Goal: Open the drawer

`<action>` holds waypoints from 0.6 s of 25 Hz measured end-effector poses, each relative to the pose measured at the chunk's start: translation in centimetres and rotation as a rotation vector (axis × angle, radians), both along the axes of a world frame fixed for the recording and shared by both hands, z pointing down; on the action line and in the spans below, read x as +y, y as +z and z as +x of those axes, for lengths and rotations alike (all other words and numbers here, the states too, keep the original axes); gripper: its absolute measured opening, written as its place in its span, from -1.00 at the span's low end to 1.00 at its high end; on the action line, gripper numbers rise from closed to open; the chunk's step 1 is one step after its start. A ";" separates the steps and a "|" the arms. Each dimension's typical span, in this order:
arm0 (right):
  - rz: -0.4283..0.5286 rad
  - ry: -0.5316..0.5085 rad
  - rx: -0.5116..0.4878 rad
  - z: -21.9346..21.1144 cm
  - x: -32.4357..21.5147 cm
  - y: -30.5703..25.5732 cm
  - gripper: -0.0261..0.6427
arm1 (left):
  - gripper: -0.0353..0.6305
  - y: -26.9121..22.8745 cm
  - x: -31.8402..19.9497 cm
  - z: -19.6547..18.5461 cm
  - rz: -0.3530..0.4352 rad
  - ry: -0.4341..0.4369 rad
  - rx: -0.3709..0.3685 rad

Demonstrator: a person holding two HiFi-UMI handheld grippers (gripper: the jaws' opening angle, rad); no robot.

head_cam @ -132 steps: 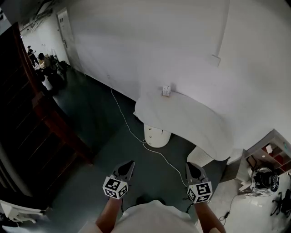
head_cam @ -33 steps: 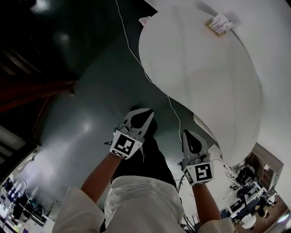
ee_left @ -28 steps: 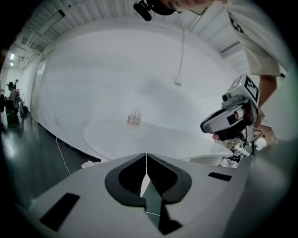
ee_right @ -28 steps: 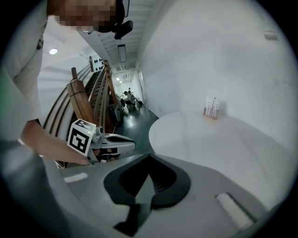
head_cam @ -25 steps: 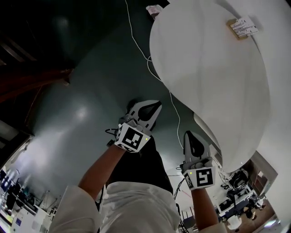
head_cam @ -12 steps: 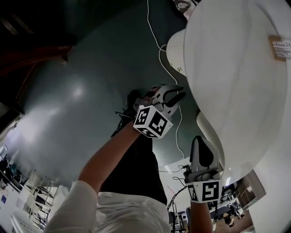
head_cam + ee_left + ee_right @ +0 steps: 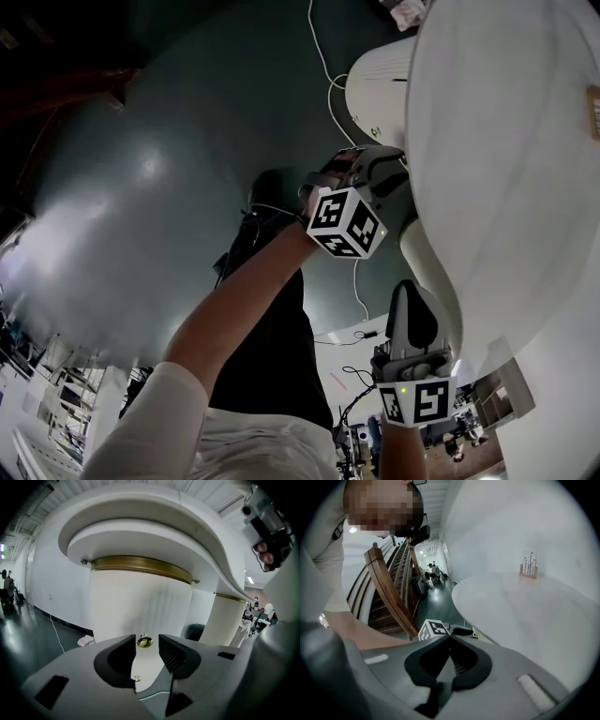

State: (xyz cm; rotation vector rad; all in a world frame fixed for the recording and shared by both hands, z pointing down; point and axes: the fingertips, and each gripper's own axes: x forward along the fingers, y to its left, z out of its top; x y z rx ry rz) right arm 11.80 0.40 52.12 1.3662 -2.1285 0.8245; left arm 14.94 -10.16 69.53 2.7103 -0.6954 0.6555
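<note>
The white table [image 7: 506, 159] stands on a round white pedestal [image 7: 136, 606] that has a brass drawer knob [image 7: 144, 641] and a smaller brass knob [image 7: 136, 678] below it. My left gripper [image 7: 146, 645] is open and its jaws have just been opening. The larger knob shows in the gap between the tips, with neither pad pressing on it. In the head view the left gripper [image 7: 375, 173] sits low beside the pedestal [image 7: 380, 84], under the table's edge. My right gripper [image 7: 412, 314] hangs shut and empty beside the tabletop [image 7: 525, 611], its tips together [image 7: 450, 638].
A second ribbed pedestal [image 7: 227, 618] stands to the right. A white cable [image 7: 323, 56] runs across the dark floor, and a pale cloth [image 7: 85, 641] lies by the pedestal's foot. A wooden staircase [image 7: 389, 597] rises on the left. A small holder [image 7: 528, 566] stands on the tabletop.
My left gripper has dropped and moved in toward the pedestal under the table edge, and its jaws have gone from shut to open. The right gripper has sunk a little, still shut.
</note>
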 end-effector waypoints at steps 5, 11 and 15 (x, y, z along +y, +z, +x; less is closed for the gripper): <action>0.000 0.023 -0.005 0.7 -0.1 1.2 -0.89 | -0.43 1.6 -0.8 0.9 0.003 -0.029 -0.010; 0.003 0.056 -0.012 2.0 0.3 2.2 -0.89 | -0.50 2.3 -1.2 1.1 0.030 -0.096 -0.014; 0.005 0.072 -0.014 2.4 0.4 2.6 -0.89 | -0.52 2.1 -1.3 0.9 0.057 -0.117 -0.019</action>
